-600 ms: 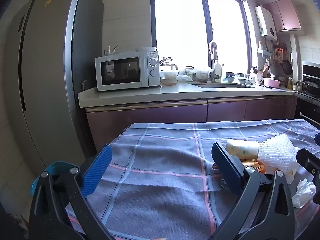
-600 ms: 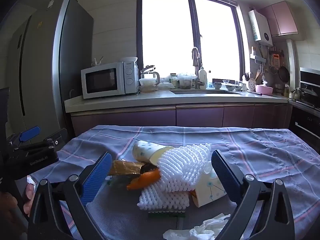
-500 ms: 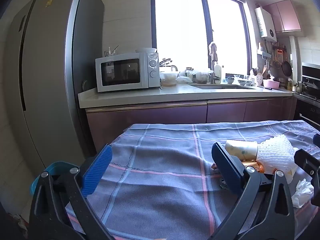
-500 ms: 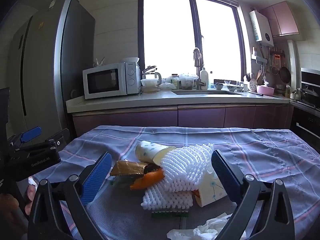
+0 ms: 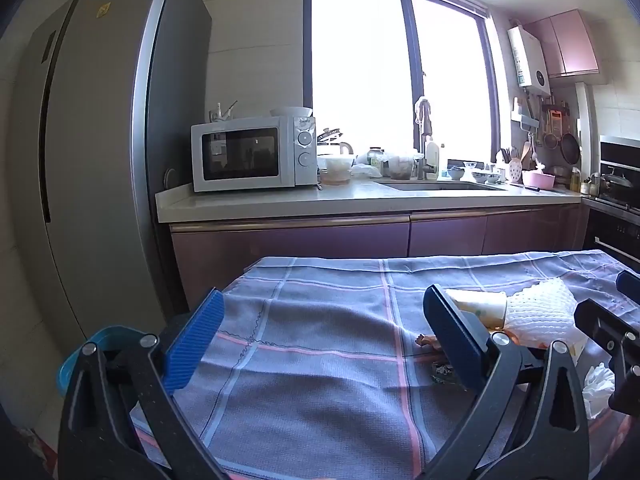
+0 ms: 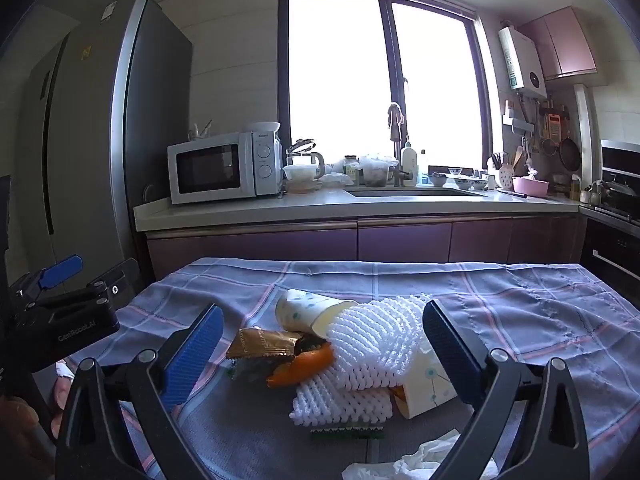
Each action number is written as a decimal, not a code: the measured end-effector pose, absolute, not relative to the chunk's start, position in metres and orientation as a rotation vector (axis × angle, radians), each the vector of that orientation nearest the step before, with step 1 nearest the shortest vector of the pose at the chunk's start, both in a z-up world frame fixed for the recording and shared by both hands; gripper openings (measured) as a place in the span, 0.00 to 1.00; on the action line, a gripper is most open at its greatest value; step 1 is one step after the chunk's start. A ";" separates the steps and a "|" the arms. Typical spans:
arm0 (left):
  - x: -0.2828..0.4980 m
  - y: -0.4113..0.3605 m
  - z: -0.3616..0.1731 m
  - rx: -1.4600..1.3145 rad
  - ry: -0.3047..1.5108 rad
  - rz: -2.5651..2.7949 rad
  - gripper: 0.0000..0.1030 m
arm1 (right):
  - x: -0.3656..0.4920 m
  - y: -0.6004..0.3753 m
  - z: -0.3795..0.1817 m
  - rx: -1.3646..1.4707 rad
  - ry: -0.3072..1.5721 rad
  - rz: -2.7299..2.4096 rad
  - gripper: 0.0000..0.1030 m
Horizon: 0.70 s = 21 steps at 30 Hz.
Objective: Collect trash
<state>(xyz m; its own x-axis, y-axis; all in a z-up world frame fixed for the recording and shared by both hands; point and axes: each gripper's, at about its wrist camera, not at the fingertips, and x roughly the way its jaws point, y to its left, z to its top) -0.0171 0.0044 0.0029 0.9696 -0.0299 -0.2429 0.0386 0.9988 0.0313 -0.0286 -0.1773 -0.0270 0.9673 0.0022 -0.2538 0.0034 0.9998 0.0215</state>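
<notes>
The trash pile (image 6: 352, 360) lies mid-table on the cloth (image 6: 520, 312), directly ahead between the wide-open, empty jaws of the right gripper (image 6: 320, 344), nearer than the equally open left gripper (image 5: 320, 336).

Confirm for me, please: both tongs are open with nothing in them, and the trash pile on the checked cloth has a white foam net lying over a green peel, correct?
One detail is wrong: the peel under the white foam net is orange, not green, as the right wrist view shows. The rest holds: the left tongs and right tongs are open and empty, above the checked cloth.
</notes>
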 end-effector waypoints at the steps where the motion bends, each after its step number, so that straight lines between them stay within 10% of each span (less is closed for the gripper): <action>1: -0.017 0.006 0.002 0.034 0.243 -0.035 0.95 | -0.028 -0.178 -0.027 0.024 0.257 -0.001 0.94; 21: -0.022 0.007 0.003 0.026 0.230 -0.024 0.95 | -0.029 -0.178 -0.025 0.029 0.253 -0.005 0.94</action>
<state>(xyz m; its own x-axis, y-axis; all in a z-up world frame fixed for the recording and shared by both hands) -0.0224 0.0065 0.0026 0.9733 -0.0212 -0.2287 0.0271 0.9994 0.0228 -0.0286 -0.1778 -0.0247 0.9683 -0.0013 -0.2499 0.0086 0.9996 0.0282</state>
